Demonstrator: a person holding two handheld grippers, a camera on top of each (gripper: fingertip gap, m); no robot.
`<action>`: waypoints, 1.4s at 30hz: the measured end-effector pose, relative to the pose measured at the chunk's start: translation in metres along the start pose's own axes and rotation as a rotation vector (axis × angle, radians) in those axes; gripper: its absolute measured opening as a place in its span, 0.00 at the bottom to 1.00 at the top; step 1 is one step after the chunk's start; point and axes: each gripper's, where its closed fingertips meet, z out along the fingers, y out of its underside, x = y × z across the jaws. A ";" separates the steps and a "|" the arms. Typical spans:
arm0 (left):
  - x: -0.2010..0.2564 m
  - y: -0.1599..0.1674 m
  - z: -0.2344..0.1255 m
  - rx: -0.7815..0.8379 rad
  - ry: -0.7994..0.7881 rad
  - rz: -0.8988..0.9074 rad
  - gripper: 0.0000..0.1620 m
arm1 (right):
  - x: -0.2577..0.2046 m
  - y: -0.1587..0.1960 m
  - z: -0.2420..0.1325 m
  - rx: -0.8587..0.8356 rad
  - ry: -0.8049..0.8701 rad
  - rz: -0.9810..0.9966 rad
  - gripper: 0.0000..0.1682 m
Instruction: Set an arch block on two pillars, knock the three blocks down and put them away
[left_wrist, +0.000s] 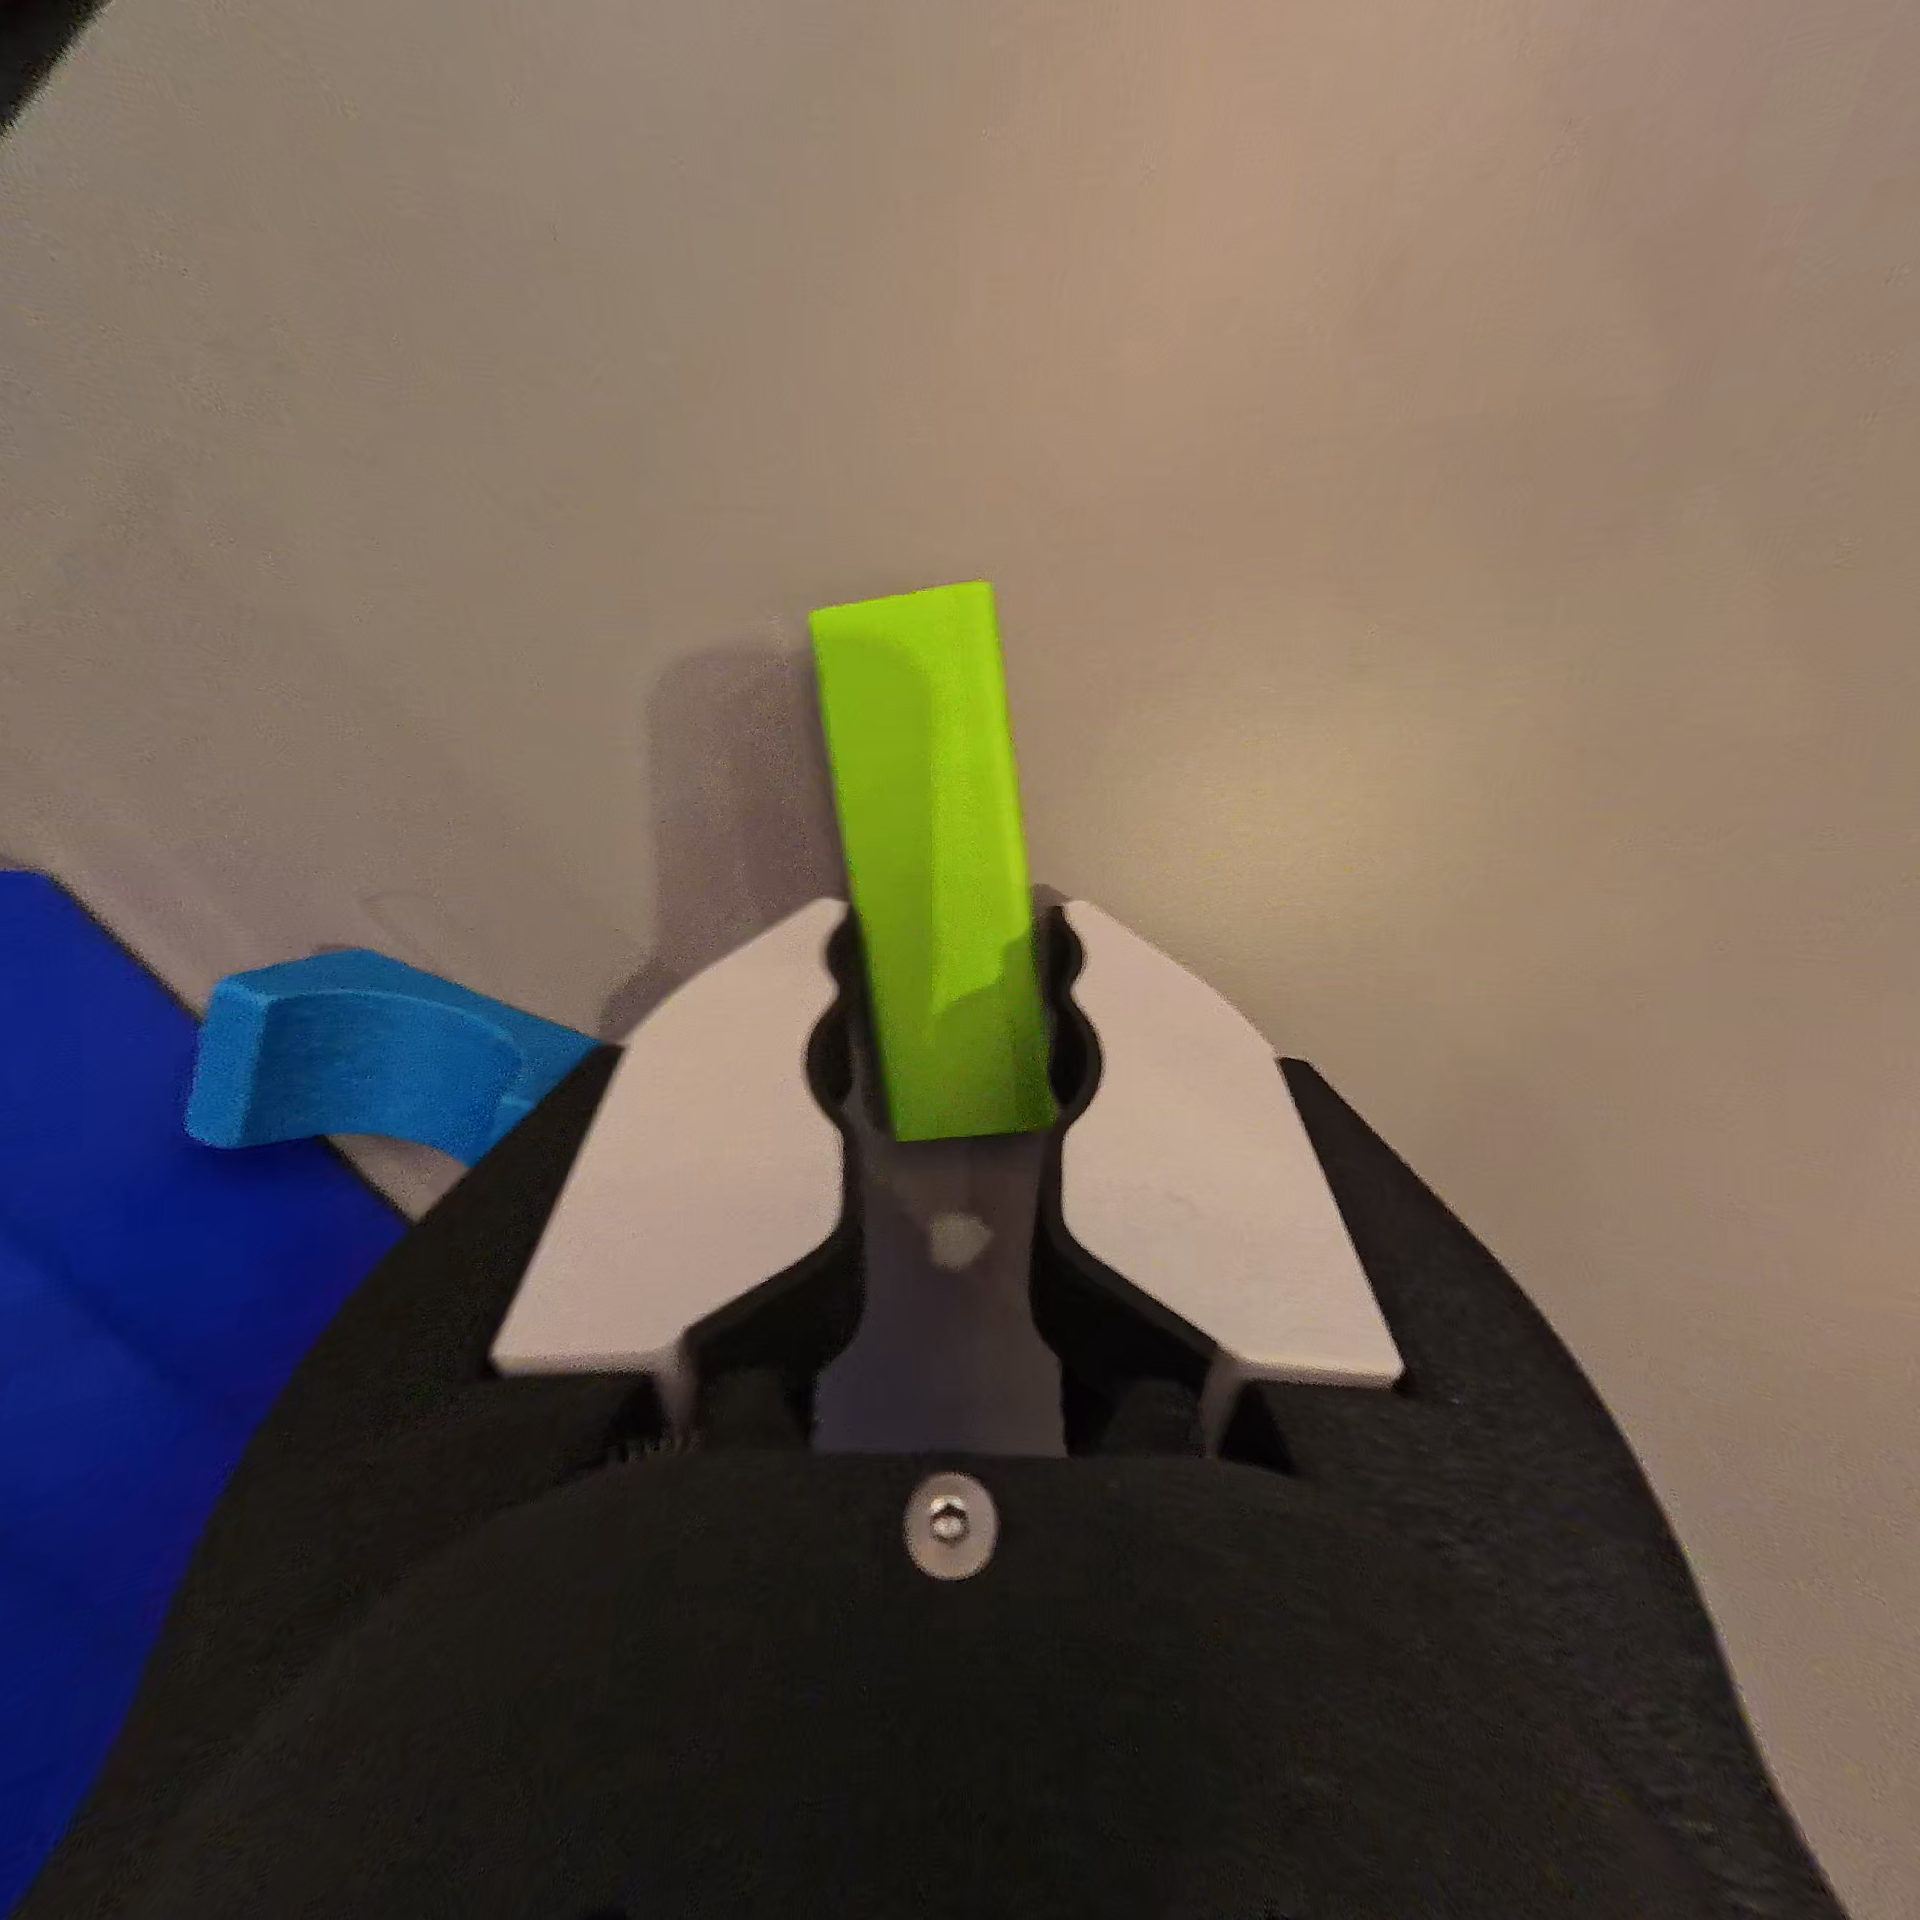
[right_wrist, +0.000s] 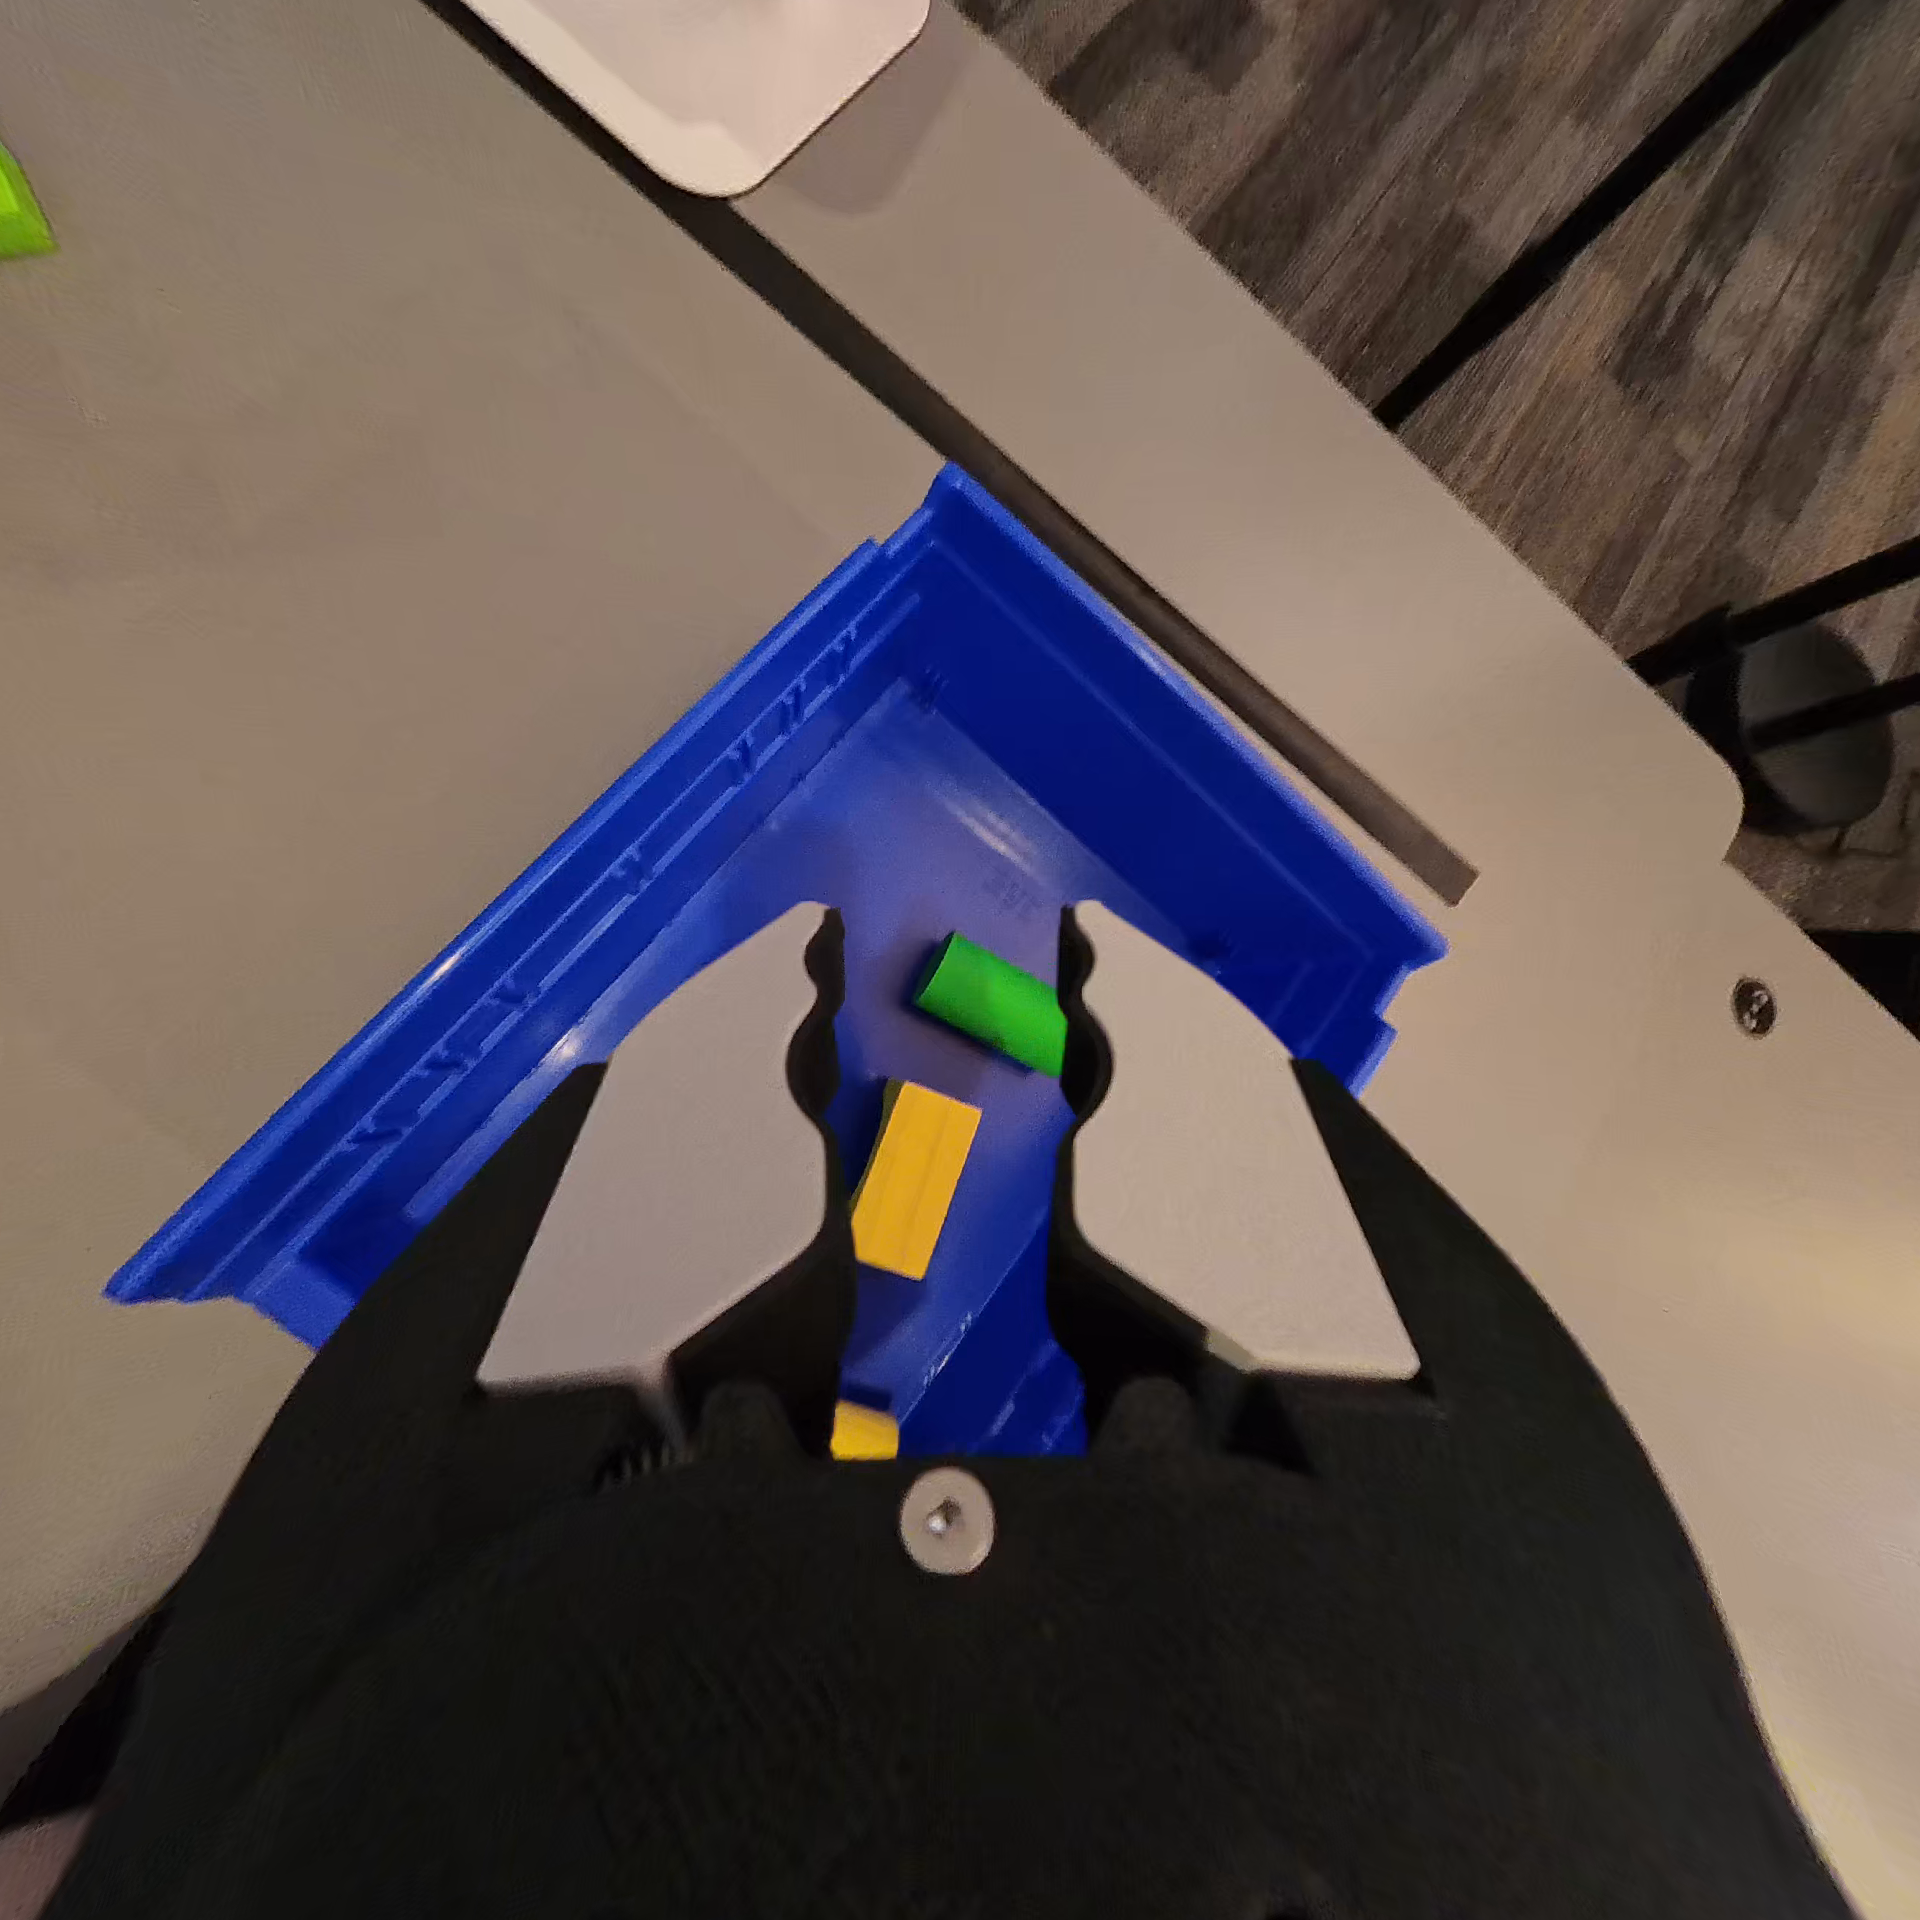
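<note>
The grey table (right_wrist: 416, 520) took up most of what I could see, and on it, hard against the dark seam where a second tabletop met it, sat the blue bin (right_wrist: 1091, 665), turned corner-on, presumably set there so the blocks could be dropped in without a long reach. The right gripper (right_wrist: 945, 914) hung directly over the bin's floor with its fingers parted and nothing between them; I took that for a claw with nothing in hand, either about to pick from the bin or finished with a drop there, though I could not say which. Below it lay a yellow block (right_wrist: 914, 1179) and a dark green block (right_wrist: 987, 997), apart from each other, with a second scrap of yellow (right_wrist: 862, 1429) nearly hidden under the gripper body. Over on the open table the left gripper (left_wrist: 945, 914) was closed on a lime green block (left_wrist: 930, 831), gripping its near end so the long piece stuck out forward over the surface; whether its far end touched the table I couldn't tell, nor whether it was going up as a pillar or on its way to the bin. The light blue arch block (left_wrist: 343, 1049) rested just left of that claw, leaning over the bin's edge (left_wrist: 94, 1247), not on any pillars.
</note>
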 end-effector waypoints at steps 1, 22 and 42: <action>0.003 0.000 0.000 0.001 0.024 0.004 0.20 | 0.000 -0.001 0.002 0.036 0.002 -0.006 0.24; 0.122 -0.031 -0.185 0.407 0.733 0.162 0.20 | -0.285 -0.124 -0.007 0.703 -0.060 -1.149 0.20; -0.053 0.040 -0.056 -0.465 -0.209 0.398 0.21 | 0.018 0.078 0.031 -0.199 -0.065 -0.024 0.10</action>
